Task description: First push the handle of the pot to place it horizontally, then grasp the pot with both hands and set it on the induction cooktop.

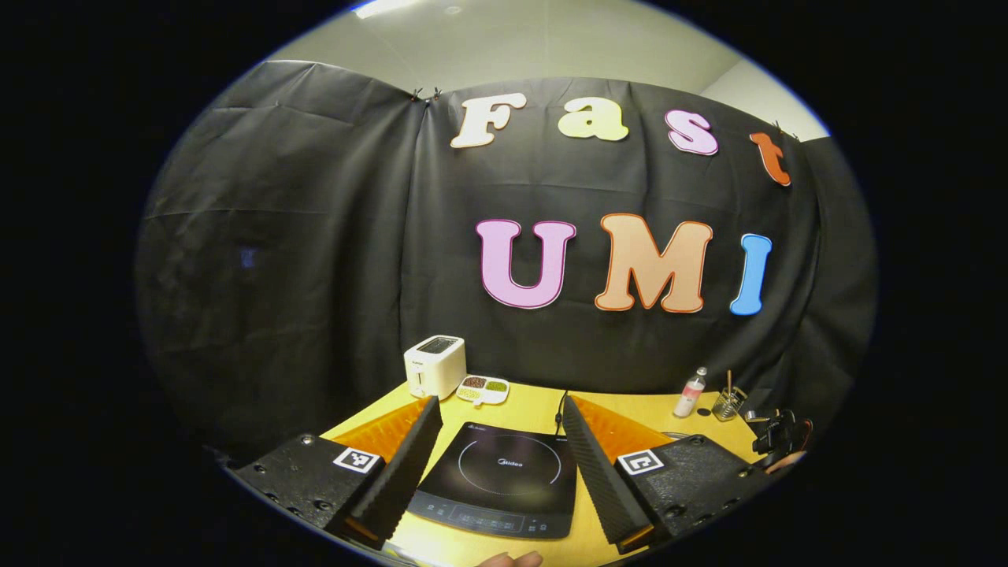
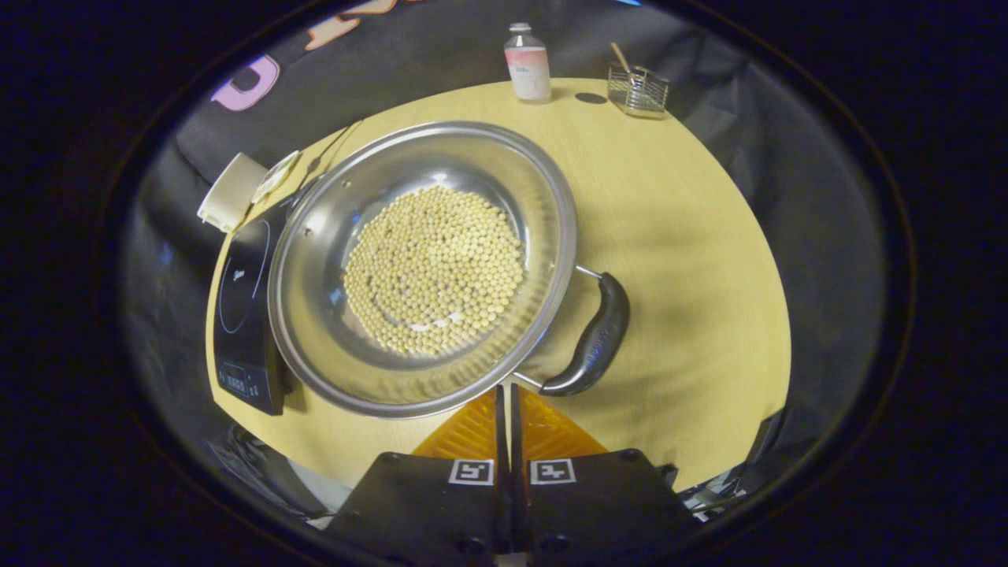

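1. In the right gripper view, the right gripper (image 2: pixel 505 402) sits nearest, its two ribbed wedge fingers pressed together with nothing between them. Its tip lies just beside the near end of the pot's handle; I cannot tell whether it touches. A closed tip makes a firm blunt pusher, which suits the handle nudge that the task calls for first.

2. Just beyond it stands the pot (image 2: pixel 425 268), a wide, shallow pan of polished steel with a rolled rim, resting on the yellow wood-grain table (image 2: pixel 693 236). A flat layer of small round pale beans (image 2: pixel 433 272) covers its bottom, so I judge it will need level carrying.

3. The handle (image 2: pixel 591 335) is a glossy black curved loop on two thin metal stems at the pot's right side, lying at a slant in this view.

4. Left of the pot, with the rim overlapping its edge in this view, is the induction cooktop (image 2: pixel 240 315), a flat black glass slab.

5. In the left gripper view, the left gripper (image 1: pixel 500 480) hovers with fingers spread wide and empty, framing the cooktop, seemingly waiting for the two-handed lift.

6. Farthest back stand a white toaster (image 1: pixel 435 365), a divided dish (image 1: pixel 483 388), a small bottle (image 2: pixel 528 63) and a glass holder (image 2: pixel 638 89).
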`<action>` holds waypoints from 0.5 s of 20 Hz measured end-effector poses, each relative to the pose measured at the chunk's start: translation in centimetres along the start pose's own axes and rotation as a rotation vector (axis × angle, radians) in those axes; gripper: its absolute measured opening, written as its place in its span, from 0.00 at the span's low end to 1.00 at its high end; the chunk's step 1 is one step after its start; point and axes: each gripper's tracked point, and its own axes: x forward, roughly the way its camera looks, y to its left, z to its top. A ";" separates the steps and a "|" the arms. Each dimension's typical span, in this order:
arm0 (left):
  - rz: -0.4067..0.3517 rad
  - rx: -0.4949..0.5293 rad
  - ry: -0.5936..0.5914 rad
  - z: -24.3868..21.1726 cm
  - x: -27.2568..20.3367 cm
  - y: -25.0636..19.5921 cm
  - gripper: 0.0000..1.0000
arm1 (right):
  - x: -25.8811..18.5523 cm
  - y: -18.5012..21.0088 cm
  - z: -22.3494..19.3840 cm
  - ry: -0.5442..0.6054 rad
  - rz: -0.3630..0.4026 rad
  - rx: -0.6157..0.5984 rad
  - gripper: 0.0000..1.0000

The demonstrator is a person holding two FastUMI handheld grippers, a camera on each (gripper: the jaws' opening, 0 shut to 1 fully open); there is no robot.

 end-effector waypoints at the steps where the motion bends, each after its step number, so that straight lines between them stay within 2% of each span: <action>1: 0.008 0.003 0.001 0.0 0.0 -0.4 0.89 | 0.2 -0.5 0.7 0.000 0.004 0.012 0.03; 7: 0.041 -0.001 0.023 -0.7 0.2 -2.4 0.89 | 1.2 -2.0 3.7 -0.003 0.021 0.035 0.03; 8: 0.044 -0.001 0.028 -1.0 0.2 -2.7 0.89 | 1.1 -2.1 4.3 -0.008 0.020 0.038 0.00; 9: 0.048 0.000 0.035 -1.1 0.3 -2.9 0.89 | 1.1 -2.2 5.0 -0.013 0.024 0.041 0.03; 10: 0.052 0.000 0.036 -1.2 0.3 -3.0 0.94 | 1.2 -2.1 5.9 -0.018 0.031 0.046 0.03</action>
